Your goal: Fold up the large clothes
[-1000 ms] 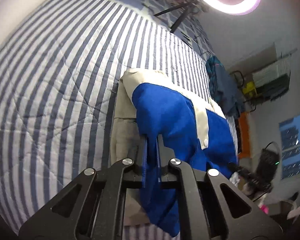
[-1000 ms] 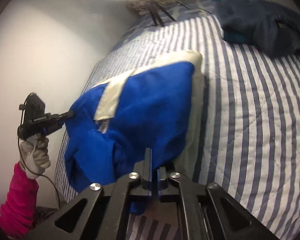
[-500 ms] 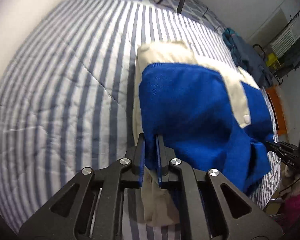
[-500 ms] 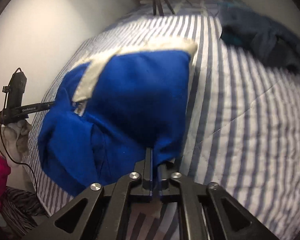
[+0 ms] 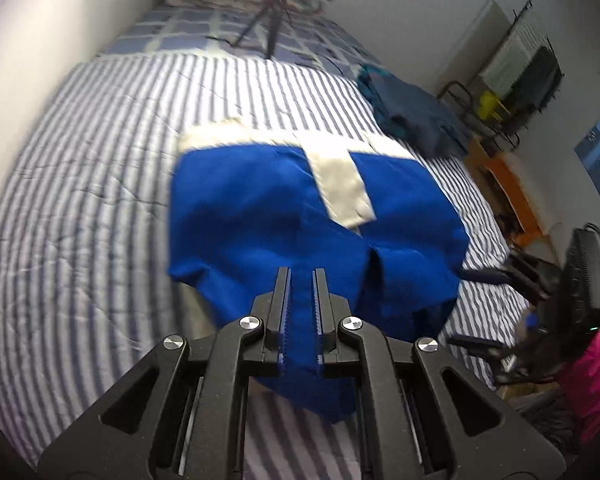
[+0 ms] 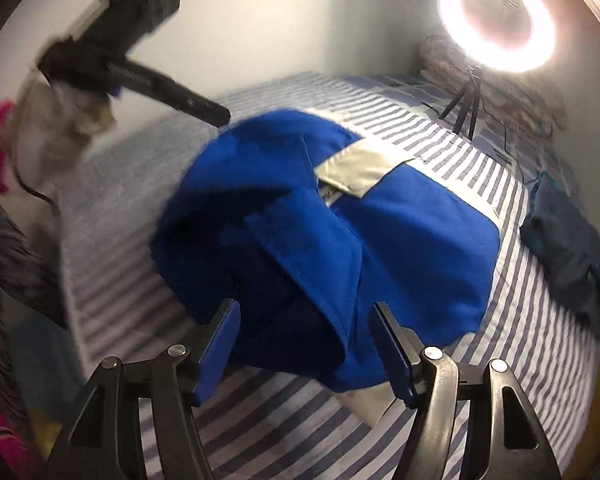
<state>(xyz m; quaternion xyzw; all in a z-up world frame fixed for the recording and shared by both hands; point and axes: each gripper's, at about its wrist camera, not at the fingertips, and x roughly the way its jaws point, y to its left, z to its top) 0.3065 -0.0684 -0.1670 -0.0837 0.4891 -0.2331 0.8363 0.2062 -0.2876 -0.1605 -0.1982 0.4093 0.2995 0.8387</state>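
Note:
A blue garment with cream trim (image 5: 284, 208) lies bunched and partly folded on the striped bed (image 5: 80, 184). My left gripper (image 5: 300, 276) is shut on the garment's near blue edge, with cloth between its fingers. In the right wrist view the same garment (image 6: 400, 248) lies in front of my right gripper (image 6: 304, 312), which is open and empty, its fingers either side of a blue fold. The left gripper also shows at the upper left of the right wrist view (image 6: 204, 108), above the garment.
A dark blue-teal pile of clothes (image 5: 412, 120) lies at the bed's right side; it also shows in the right wrist view (image 6: 568, 256). A ring light on a tripod (image 6: 496, 20) stands at the head of the bed. A wall runs along the left. A person in pink (image 5: 588, 380) stands at the bed's edge.
My right gripper has opened and let go of the blue garment. The garment has dropped lower onto the bed. The left gripper still holds its edge and has swung round.

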